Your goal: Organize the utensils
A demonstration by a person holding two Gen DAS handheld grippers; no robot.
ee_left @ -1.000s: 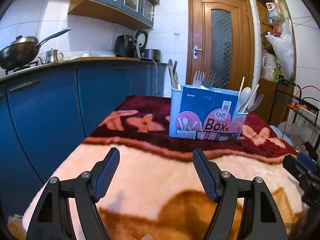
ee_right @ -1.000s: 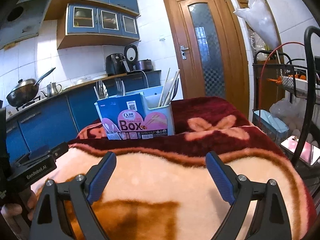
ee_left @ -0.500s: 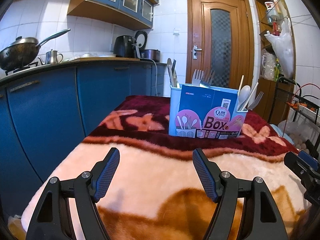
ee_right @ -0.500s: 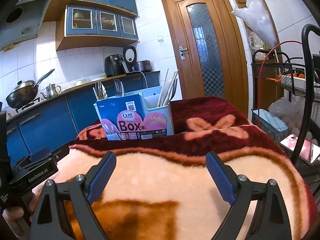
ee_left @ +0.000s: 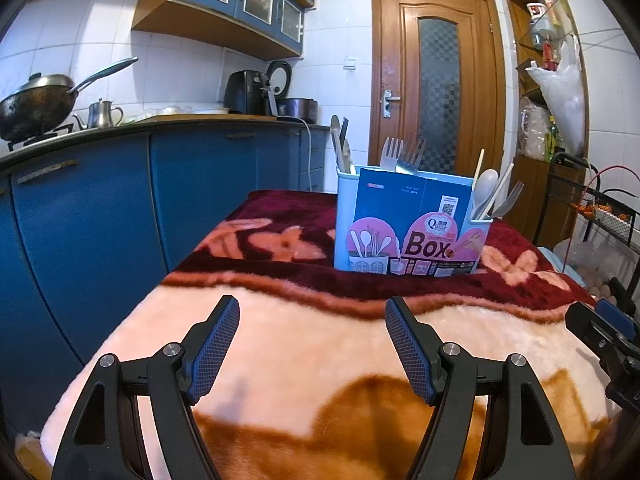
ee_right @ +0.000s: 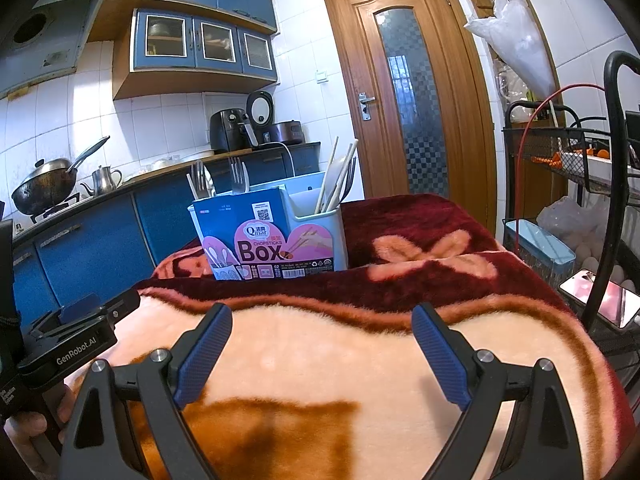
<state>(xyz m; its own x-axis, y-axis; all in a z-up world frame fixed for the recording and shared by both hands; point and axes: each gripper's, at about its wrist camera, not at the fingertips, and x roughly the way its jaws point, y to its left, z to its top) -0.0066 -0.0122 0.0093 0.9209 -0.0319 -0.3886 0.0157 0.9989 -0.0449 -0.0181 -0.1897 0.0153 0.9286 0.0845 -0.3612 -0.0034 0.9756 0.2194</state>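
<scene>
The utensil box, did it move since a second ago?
No. The utensil box sits at the same spot on the blanket, same place against the door behind.

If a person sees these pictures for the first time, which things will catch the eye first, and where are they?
The eye goes first to the light blue utensil box, which stands upright on the dark red far part of the blanket, with forks and chopsticks standing in it. In the foreground, the left gripper and the right gripper are open and empty above the blanket's pale part.
</scene>
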